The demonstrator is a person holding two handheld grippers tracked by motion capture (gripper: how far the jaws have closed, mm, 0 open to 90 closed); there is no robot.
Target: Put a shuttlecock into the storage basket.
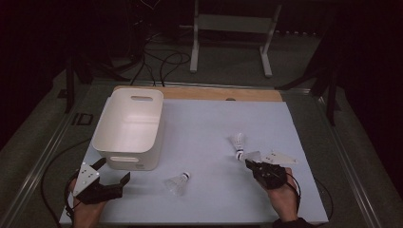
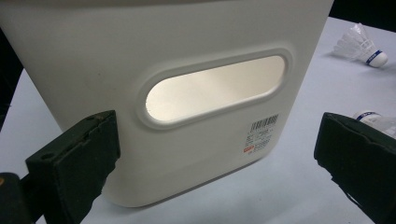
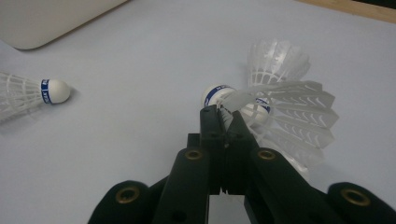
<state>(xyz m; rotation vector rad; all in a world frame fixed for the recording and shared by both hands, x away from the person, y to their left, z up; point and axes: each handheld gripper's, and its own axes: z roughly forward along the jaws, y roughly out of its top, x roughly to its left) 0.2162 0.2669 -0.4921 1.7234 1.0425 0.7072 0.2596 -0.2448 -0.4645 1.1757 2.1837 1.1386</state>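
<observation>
Left gripper (image 1: 113,172) hovers at the desk's near-left corner, jaws spread and empty, facing the handle slot of the white bin (image 1: 128,124); the bin's visible interior looks empty, so no shuttlecock appears delivered. A loose shuttlecock (image 1: 177,183) lies near the near edge, mid-desk. Another shuttlecock (image 1: 237,142) lies right of centre. Right gripper (image 3: 224,115), jaws pressed together, pinches the skirt edge of a third shuttlecock (image 3: 299,122), just beside that one. Judgement: first pick secured; carrying to the bin and two more picks remain.
</observation>
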